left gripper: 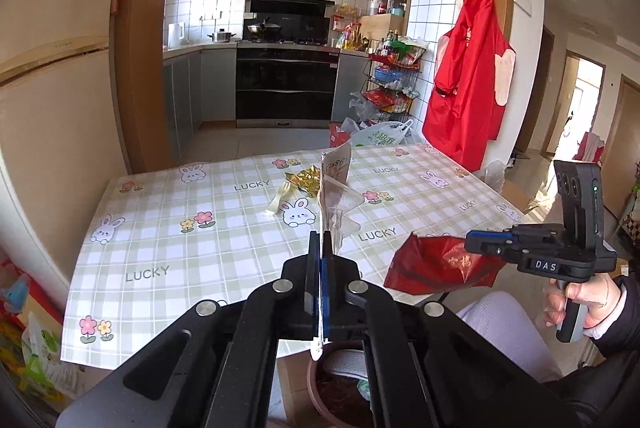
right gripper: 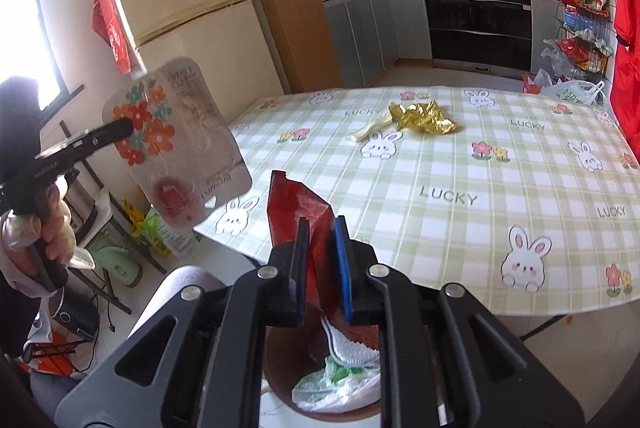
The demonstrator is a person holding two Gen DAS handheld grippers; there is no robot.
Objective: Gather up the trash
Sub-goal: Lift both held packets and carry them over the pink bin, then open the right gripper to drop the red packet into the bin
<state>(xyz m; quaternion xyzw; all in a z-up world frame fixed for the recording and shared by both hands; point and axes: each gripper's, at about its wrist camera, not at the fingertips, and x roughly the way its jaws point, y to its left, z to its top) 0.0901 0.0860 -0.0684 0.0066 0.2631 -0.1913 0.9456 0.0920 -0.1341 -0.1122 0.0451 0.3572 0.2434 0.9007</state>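
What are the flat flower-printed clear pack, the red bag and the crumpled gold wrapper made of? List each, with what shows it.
Flat flower-printed clear pack: thin glossy plastic film, seemingly; the fridge shows through its clear parts.
Red bag: shiny plastic or foil-lined film, probably; it creases sharply and glints.
Crumpled gold wrapper: metallic foil or metallised film; it holds its crumples and reflects brightly. Which one, the look leaves open.

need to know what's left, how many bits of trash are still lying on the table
2: a crumpled gold wrapper and a pale strip touching its near-left edge, both toward the far side of the table. None seem hidden.
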